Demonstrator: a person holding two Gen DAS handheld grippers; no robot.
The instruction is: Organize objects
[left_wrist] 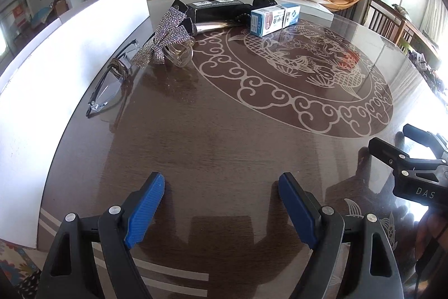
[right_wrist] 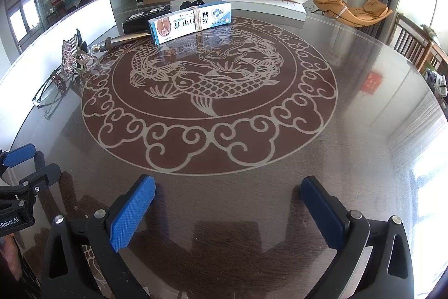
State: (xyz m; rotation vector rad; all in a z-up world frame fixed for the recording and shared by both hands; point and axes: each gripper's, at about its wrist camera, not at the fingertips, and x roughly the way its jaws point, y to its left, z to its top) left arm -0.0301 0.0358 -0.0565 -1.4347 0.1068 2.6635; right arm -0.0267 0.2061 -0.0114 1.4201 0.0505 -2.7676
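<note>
Left gripper (left_wrist: pixel 221 209): blue pads spread, empty, poised over bare dark glossy round table (left_wrist: pixel 224 136).
Right gripper (right_wrist: pixel 228 210): spread, empty.
Rhinestone bow hair clip (left_wrist: pixel 165 39), clear-lens black glasses (left_wrist: pixel 112 83), blue-white cardboard box (left_wrist: pixel 273 18): clustered along far-left edge, likely awaiting sorting.

"DAS" stands on the right tool (left_wrist: pixel 392 142); "nRobot.AI" on the left tool (right_wrist: pixel 30 161).

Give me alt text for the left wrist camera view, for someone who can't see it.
The open left gripper hovers empty over a dark round table with a carp inlay. Far across lie eyeglasses, a rhinestone bow clip, a blue-and-white box and a black box.
</note>
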